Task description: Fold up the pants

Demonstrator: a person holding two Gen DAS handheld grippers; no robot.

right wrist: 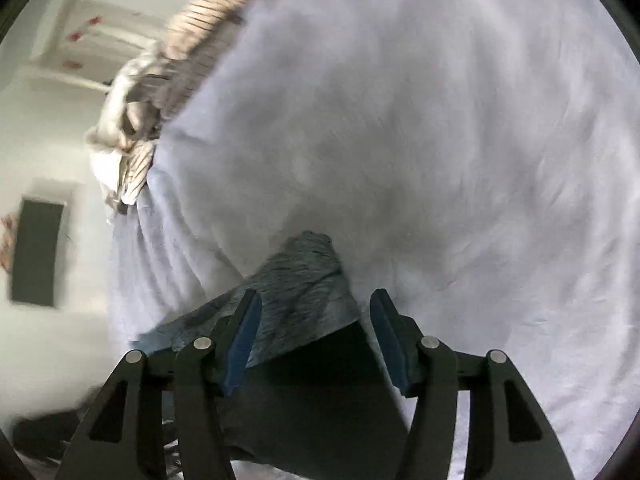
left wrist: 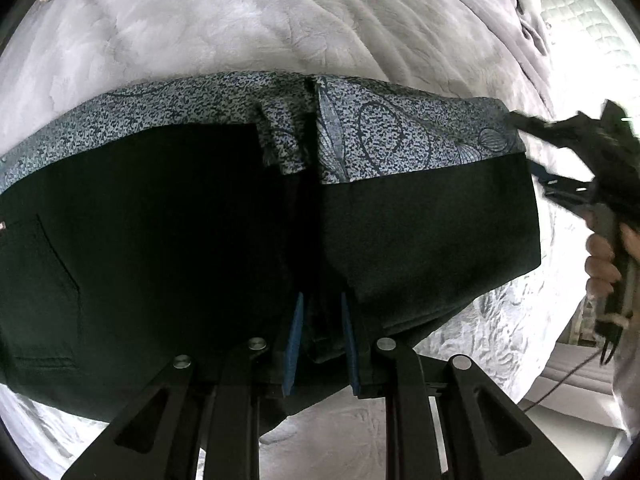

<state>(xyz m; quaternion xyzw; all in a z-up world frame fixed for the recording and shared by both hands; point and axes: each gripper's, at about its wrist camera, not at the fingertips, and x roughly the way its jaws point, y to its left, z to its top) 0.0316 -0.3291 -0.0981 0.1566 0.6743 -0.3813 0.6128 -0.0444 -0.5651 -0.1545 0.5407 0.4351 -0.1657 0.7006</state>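
Black pants [left wrist: 420, 240] lie flat on a pale fleece blanket [left wrist: 240, 20], their waist turned back to show a blue-grey patterned lining [left wrist: 380, 128]. My left gripper [left wrist: 322, 340] is shut on a fold of the black cloth, which is pinched between its blue pads [left wrist: 294, 344]. At the pants' right corner my right gripper [left wrist: 528, 144] shows blurred, held by a hand [left wrist: 600, 264]. In the right wrist view my right gripper [right wrist: 316, 320] is open. A corner of the patterned lining [right wrist: 304, 288] lies between its fingers, and neither pad [right wrist: 244, 340] presses on it.
Striped, crumpled clothes [right wrist: 188, 48] lie at the blanket's far left edge. A quilted mattress [left wrist: 580, 20] shows past the blanket's top right. A dark rectangle [right wrist: 36, 252] stands beyond the bed's side. A thin cable [left wrist: 560, 380] hangs below the hand.
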